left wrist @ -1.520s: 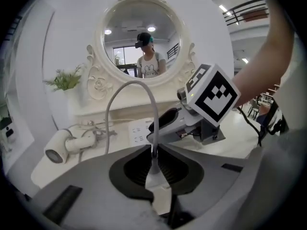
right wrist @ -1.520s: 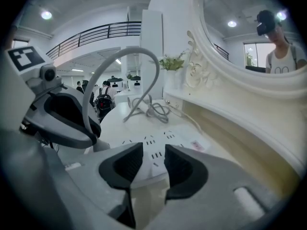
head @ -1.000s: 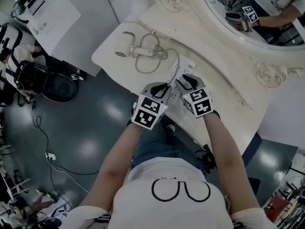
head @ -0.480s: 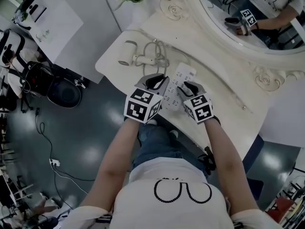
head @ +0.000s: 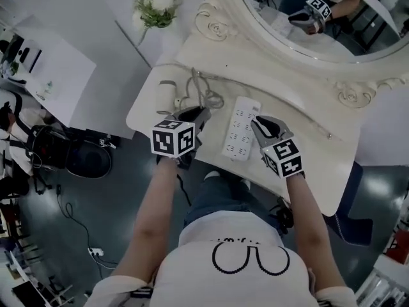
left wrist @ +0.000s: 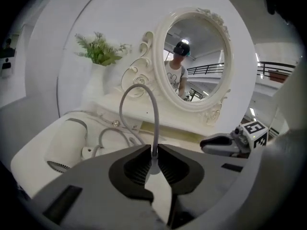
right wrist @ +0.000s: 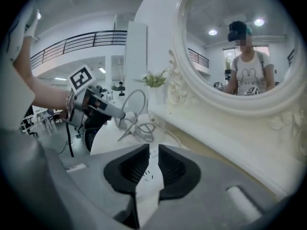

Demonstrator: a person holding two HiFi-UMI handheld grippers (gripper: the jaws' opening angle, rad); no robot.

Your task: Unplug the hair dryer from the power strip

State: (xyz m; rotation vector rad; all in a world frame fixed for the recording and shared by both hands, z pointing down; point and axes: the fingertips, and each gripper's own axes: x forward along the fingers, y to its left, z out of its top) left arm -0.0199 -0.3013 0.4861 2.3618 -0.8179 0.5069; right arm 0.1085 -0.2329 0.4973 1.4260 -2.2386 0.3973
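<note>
At the far left of the white dressing table (head: pixel 300 171) the hair dryer (head: pixel 167 94) lies on its side, and its grey cord (head: pixel 203 94) is piled in loose loops just beside it, in front of a vase with a green plant (head: pixel 155 8). The left gripper (head: pixel 195 115) hangs over the table's near left edge, close to the dryer and apart from the power strip. In the left gripper view its jaws are clamped on the dryer's white plug (left wrist: pixel 158 188), and the cord arches up out of the pads and over toward the dryer. The plug is out of the power strip (head: pixel 240 128), which lies flat near the middle of the table, its long side running away from the person. Just right of the strip's near half is the right gripper (head: pixel 259 123), tilted down toward it. Its jaws have just been closing and now stand a narrow gap apart, gripping nothing. In the right gripper view only the strip's white face shows through the slit. Behind everything, the oval mirror (head: pixel 307 18) in its ornate white frame stands along the table's back edge.
</note>
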